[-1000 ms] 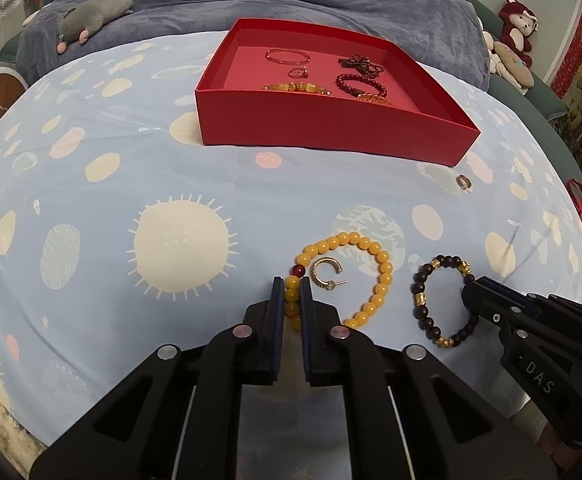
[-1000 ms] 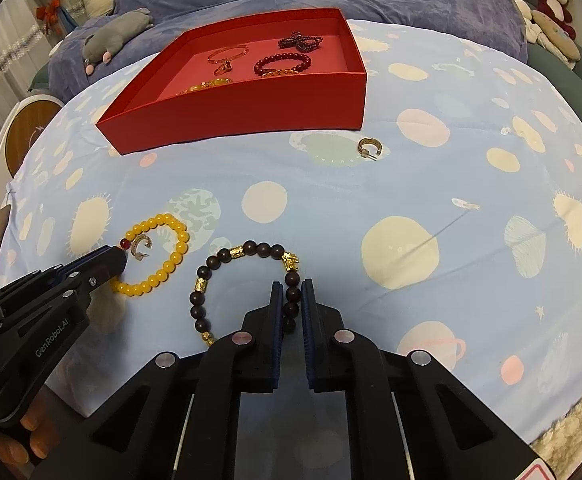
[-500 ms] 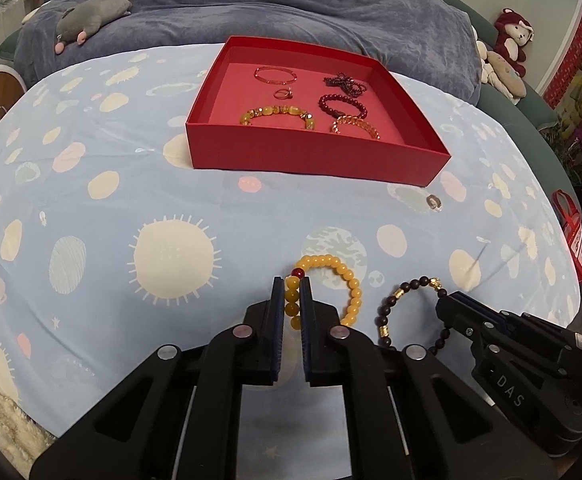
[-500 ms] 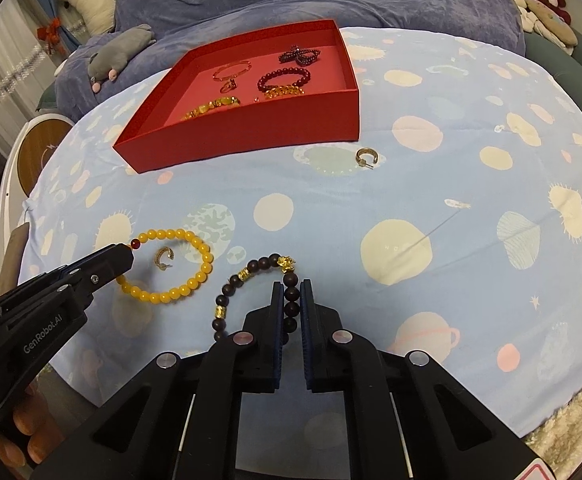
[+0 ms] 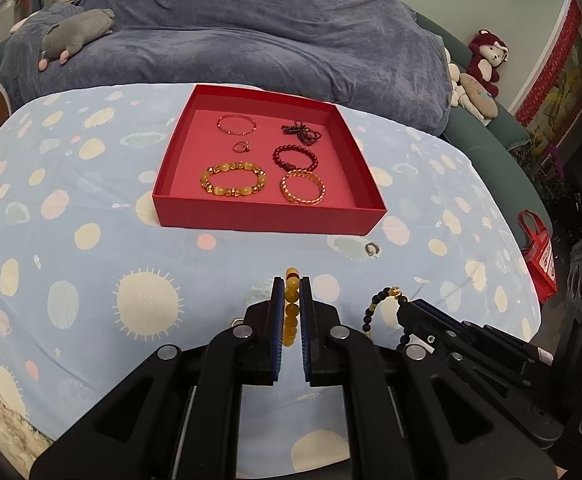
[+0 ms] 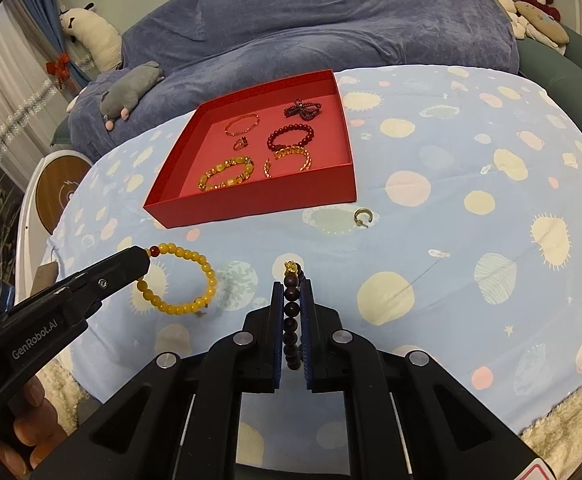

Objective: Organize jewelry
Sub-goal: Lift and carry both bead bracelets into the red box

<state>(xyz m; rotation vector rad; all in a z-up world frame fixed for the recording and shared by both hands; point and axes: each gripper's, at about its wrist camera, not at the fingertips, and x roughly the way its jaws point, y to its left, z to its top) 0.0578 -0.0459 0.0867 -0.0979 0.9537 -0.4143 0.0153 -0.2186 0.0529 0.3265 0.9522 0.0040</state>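
My left gripper [image 5: 292,286] is shut on a yellow bead bracelet [image 5: 291,312], which hangs clear of the cloth; from the right wrist it shows as a loop [image 6: 195,280] dangling from the left gripper [image 6: 141,258]. Between the pads of my shut right gripper [image 6: 292,286] is a dark bead bracelet [image 6: 292,320] with gold charms, also lifted, and it shows again [image 5: 373,308] at the right gripper [image 5: 405,306]. Farther back, the red tray [image 5: 267,216] holds several bracelets and a ring. One gold hoop earring [image 6: 362,217] lies just before the tray, another [image 5: 237,323] beside my left finger.
A light blue cloth with planet prints [image 5: 91,280] covers the table. Behind it is a grey-blue blanket [image 5: 251,40] with a grey plush toy [image 5: 75,32]. Stuffed toys [image 5: 487,56] sit at the far right. A fluffy cream rug [image 6: 563,420] edges the table's near side.
Both grippers have risen and tilted, lifting their bracelets off the cloth. The small hoop earring that lay inside the yellow bracelet stays on the cloth. The tray's inside now shows fully.
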